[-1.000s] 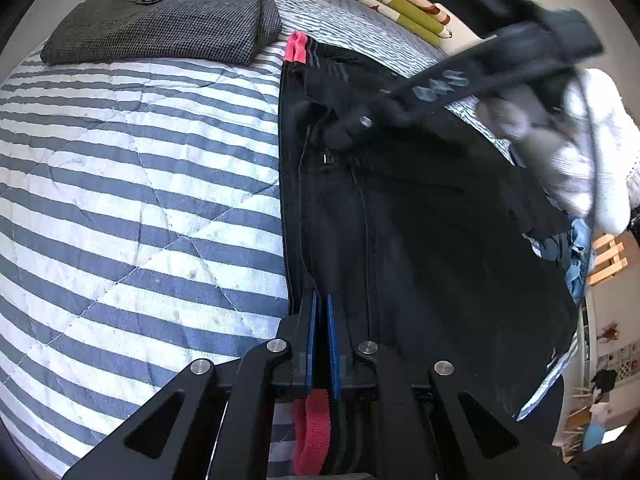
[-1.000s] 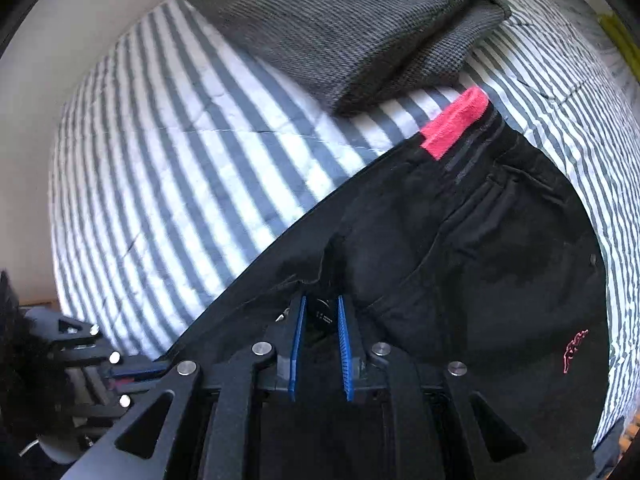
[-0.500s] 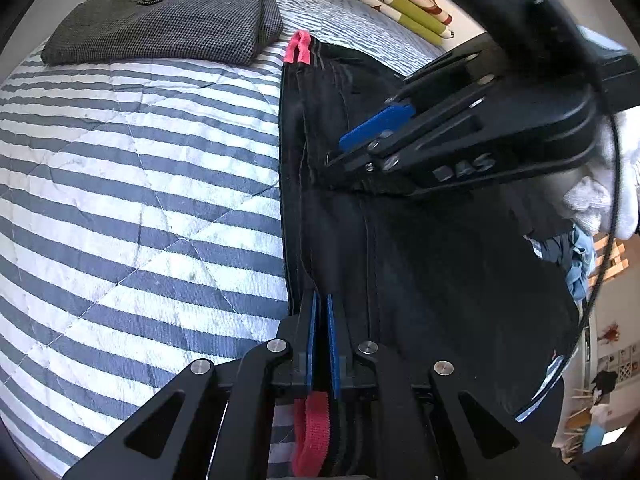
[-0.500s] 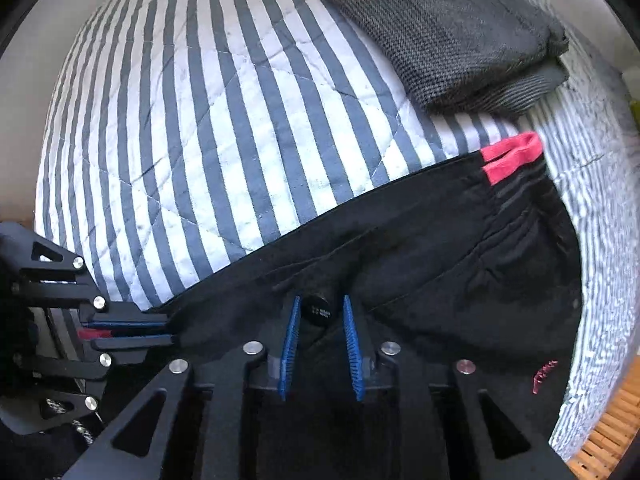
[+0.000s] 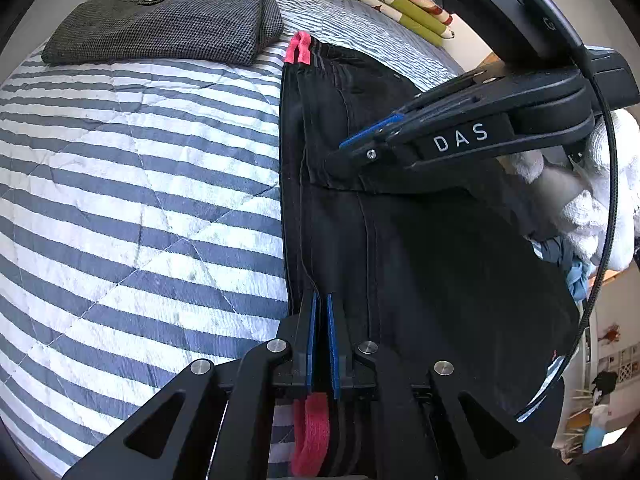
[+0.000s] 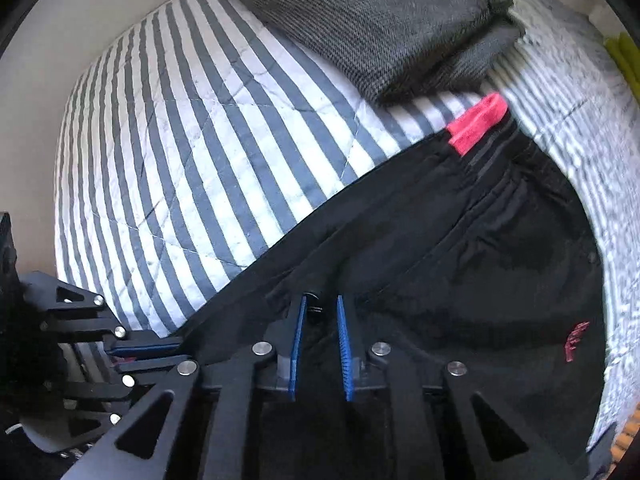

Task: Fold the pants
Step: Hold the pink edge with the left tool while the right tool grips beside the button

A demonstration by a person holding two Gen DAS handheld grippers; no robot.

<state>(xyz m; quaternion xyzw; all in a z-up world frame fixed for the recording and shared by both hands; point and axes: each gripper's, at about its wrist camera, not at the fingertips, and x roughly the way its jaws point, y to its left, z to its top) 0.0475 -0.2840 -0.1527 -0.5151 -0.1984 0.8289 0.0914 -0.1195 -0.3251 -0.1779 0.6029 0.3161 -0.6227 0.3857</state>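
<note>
Black pants [image 5: 420,260] lie flat on a striped quilt [image 5: 140,200], with a pink tab [image 5: 299,48] at the far end of the waistband. My left gripper [image 5: 320,300] is shut on the near end of the waistband, where a second pink tab [image 5: 314,428] shows behind the pads. My right gripper [image 5: 340,152] reaches in from the right over the middle of the waist. In the right wrist view its tips [image 6: 321,300] pinch bunched black fabric of the pants [image 6: 480,260] at the button. The left gripper [image 6: 176,354] shows at lower left.
A folded grey garment [image 5: 160,16] lies at the far side of the quilt, close to the far pink tab [image 6: 476,124]. Green patterned cloth [image 5: 380,0] lies further back. A white fluffy sleeve [image 5: 592,200] and loose blue clothing [image 5: 580,276] are on the right.
The right gripper has lifted and swung nearer the left camera while keeping the button between its tips. The left gripper has stayed in place on the waistband.
</note>
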